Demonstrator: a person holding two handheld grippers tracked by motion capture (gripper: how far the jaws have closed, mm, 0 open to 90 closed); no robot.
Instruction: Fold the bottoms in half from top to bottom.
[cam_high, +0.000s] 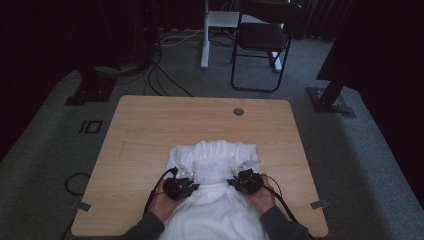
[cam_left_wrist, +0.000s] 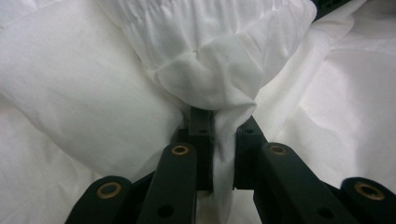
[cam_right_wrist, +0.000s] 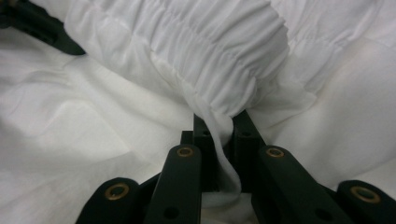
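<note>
**White garment pinched on both sides, near edge of table**

Light wooden rectangular table (cam_high: 150, 130) taken as landmark. Far half of top bare, wide free strips along left and right edges too; small round grommet hole (cam_high: 238, 111) near far edge, right of centre. White gathered cotton garment (cam_high: 215, 165) spread on near-centre of table, lower part hanging over near edge between the forearms. Elasticated, shirred band runs across garment's middle.

Around table: grey carpet, black folding chair (cam_high: 262, 40) well beyond far edge, white stand leg (cam_high: 205, 35) just left of chair, loose black cables on floor past far-left corner, dark post bases off both far corners. Two grey tape tabs at near corners of tabletop. Nothing on top between garment and far edge.

Left gripper (cam_high: 186, 176) low over table at left end of shirred band, hand (cam_high: 162, 202) behind it, forearm entering over near edge. Jaws clenched on bunched fold of white fabric, seen squeezed between pads (cam_left_wrist: 201, 140) in left gripper view. Right gripper (cam_high: 246, 175) mirrored at right end of band, hand (cam_high: 263, 199) behind. Jaws likewise clamped on thin pleat of fabric running down between pads (cam_right_wrist: 243, 140). Both grippers pointing away from near edge, roughly level with each other, well apart, band stretched between.
</note>
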